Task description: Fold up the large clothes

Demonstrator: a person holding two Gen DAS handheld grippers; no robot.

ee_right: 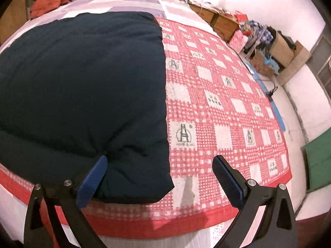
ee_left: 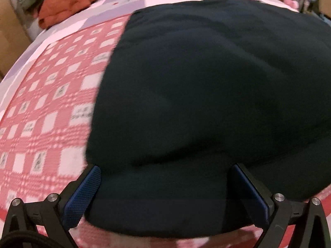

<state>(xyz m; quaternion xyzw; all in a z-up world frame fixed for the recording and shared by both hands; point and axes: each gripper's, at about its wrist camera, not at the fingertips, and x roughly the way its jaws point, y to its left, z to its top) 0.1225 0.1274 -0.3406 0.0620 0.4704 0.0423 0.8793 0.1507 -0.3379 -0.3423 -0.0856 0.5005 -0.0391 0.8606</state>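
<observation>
With both claws spread wide and gripping nothing at the dark garment's (ee_right: 82, 86) near edge, the left gripper (ee_left: 165, 188) and right gripper (ee_right: 160, 173) seemed between folds, needing a fresh pinch on that hem.

Folded garment (ee_right: 82, 86) lies on checked bedcover (ee_right: 217, 95), toward its near left; crumpled jacket (ee_right: 46, 1) beyond, far left.

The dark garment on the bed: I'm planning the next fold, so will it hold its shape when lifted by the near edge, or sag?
The dark garment looks padded and puffy, with rounded edges, so it will probably sag, though less limply than thin cloth. Its bulk suggests some weight. The matte fabric seems unlikely to slip on the blanket.
</observation>
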